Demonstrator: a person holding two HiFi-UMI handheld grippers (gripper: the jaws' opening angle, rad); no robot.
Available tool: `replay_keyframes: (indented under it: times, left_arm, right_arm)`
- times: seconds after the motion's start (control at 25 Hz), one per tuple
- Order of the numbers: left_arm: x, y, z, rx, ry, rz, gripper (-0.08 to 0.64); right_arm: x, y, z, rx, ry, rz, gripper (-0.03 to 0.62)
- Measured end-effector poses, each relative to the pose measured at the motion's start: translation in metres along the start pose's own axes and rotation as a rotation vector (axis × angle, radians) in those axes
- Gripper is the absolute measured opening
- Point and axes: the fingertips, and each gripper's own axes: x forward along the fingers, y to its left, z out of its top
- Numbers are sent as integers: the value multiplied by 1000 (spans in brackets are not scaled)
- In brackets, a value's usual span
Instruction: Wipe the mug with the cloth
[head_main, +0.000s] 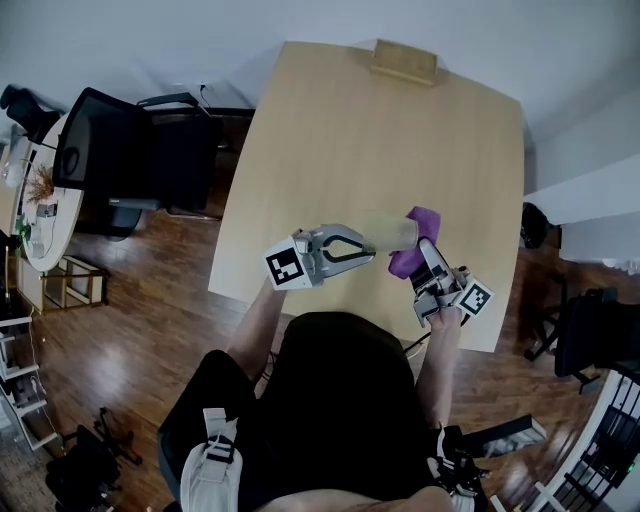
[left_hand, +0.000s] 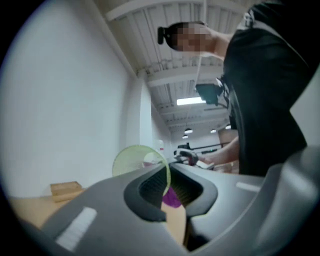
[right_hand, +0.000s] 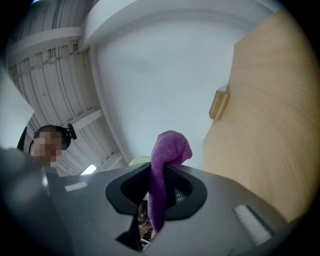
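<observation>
**Mug** (head_main: 392, 232): pale yellow-green, thin-walled and translucent, with a round rim. It was held on its side in the air over the near part of the table, mouth toward the left. The left gripper (left_hand: 168, 180) was clenched on its wall, with one ribbed black pad inside the mouth and the other outside.

**Cloth** (right_hand: 170, 147): purple, soft, with a fine nap. It was bunched into a rounded fold above the jaws, and a narrow tail hung down between them. The right gripper (right_hand: 156, 175) was grasping it. In the head view the cloth lay against the mug's right end.

**Table** (head_main: 330, 130): light wood, smooth and matte, with rounded corners. Its left edge was gently curved. Both grippers were close to the near edge, and a wide bare surface lay beyond them.

**Wooden block** (head_main: 405, 60): small and rectangular, at the far edge, well apart from the grippers.

**Office chair** (head_main: 130, 160): black, with armrests, just beside the table's left edge.

**Floor** (head_main: 120, 320): dark, glossy wooden planks.
</observation>
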Motion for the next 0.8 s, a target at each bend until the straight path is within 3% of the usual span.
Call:
replay_keyframes:
  times: [0.12, 0.2, 0.28, 0.36, 0.44, 0.52, 0.64, 0.8]
  left_arm:
    - [2, 2, -29, 156, 136, 43, 40]
    - [-2, 6, -53, 231, 228, 74, 40]
    - [-3, 8, -71, 299, 308, 89, 40]
    - [2, 7, -80, 347, 353, 83, 40]
    - [10, 3, -80, 371, 367, 68, 40]
    - [17, -1, -75, 370, 355, 58, 40]
    - [16, -4, -75, 361, 347, 60, 38]
    - [3, -4, -80, 361, 353, 82, 39]
  right_arm:
    - [-8, 16, 31, -56, -79, -68, 63]
    - [2, 47, 45, -138, -94, -54, 63]
    - [24, 75, 40, -253, -29, -47, 63]
    - [50, 81, 16, -374, 103, -108, 63]
    - [71, 71, -16, -452, 236, -186, 63]
    - [78, 57, -32, -494, 302, -250, 63]
    - [66, 36, -23, -553, 319, -341, 63]
    - [17, -19, 12, -592, 303, -579, 63]
